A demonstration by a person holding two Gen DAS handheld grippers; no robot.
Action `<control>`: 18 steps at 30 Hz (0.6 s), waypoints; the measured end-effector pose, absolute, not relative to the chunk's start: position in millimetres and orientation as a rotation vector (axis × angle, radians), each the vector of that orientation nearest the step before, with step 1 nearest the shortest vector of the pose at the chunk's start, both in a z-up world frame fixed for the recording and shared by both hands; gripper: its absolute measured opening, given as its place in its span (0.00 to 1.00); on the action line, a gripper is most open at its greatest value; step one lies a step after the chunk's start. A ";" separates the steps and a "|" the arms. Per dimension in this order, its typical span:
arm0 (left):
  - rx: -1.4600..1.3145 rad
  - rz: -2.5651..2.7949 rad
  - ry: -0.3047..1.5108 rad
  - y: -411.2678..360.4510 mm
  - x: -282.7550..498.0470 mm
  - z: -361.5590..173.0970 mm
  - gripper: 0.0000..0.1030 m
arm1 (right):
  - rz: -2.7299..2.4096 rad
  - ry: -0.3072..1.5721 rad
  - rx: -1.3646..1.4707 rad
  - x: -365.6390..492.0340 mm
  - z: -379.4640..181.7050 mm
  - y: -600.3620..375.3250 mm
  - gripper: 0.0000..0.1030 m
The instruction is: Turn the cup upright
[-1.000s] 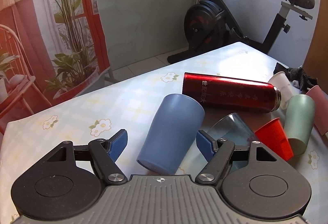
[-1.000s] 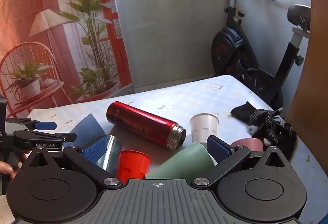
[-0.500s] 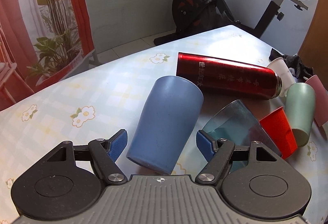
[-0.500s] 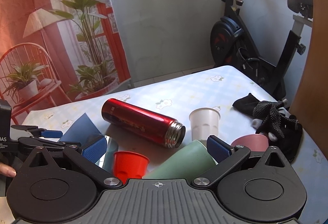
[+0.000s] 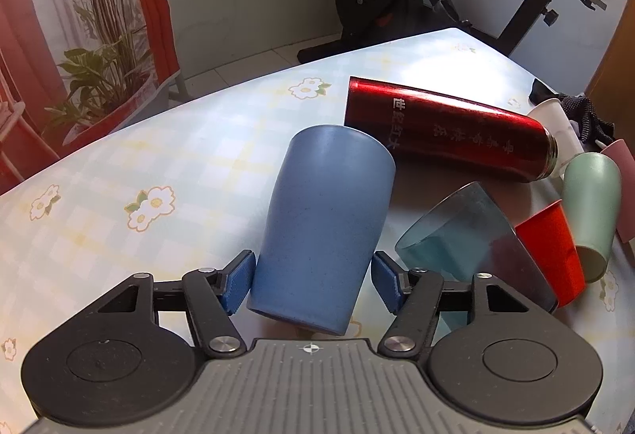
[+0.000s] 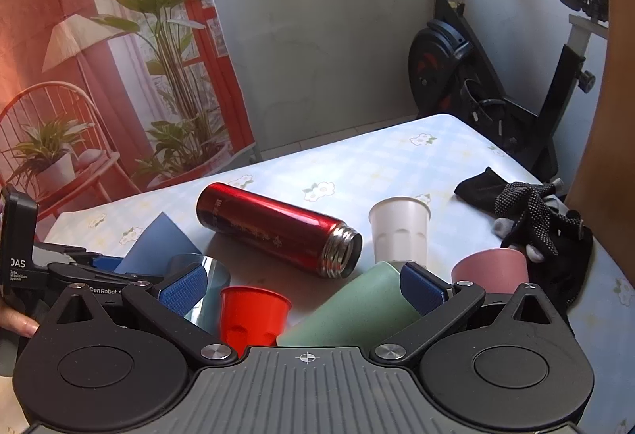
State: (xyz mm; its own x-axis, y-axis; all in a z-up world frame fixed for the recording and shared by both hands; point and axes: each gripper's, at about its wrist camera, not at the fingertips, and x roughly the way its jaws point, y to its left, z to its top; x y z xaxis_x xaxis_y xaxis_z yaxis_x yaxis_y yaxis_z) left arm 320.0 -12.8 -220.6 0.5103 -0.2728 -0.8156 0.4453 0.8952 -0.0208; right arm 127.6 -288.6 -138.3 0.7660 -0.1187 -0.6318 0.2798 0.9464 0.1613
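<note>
A blue cup (image 5: 323,223) lies on its side on the flowered tablecloth, closed base pointing away, rim end toward me. My left gripper (image 5: 311,283) is open, its blue pads on either side of the cup near the rim, the left pad nearly touching. The cup also shows in the right wrist view (image 6: 158,247) behind the left gripper (image 6: 79,271). My right gripper (image 6: 303,289) is open and empty, hovering over a red cup (image 6: 254,319) and a green cup (image 6: 353,311) lying on its side.
A red thermos (image 5: 448,132) lies on its side just beyond the blue cup. A teal glass (image 5: 464,235), red cup (image 5: 549,255), green cup (image 5: 591,203), pink cup (image 6: 492,269) and upright white cup (image 6: 399,231) crowd the right. Black gloves (image 6: 532,211) lie by the table's right edge.
My left gripper has moved forward and down around the blue cup, so the cup now sits deeper between the pads. The right gripper has barely moved.
</note>
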 end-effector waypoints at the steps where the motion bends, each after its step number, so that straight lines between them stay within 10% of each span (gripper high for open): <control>1: 0.197 -0.431 0.942 -12.7 318.4 -219.8 0.62 | -0.219 0.664 0.253 127.4 -138.0 -288.4 1.00; 18: 0.125 -0.229 1.005 -6.7 244.2 -194.0 0.59 | -0.170 0.615 0.233 101.4 -116.4 -266.1 1.00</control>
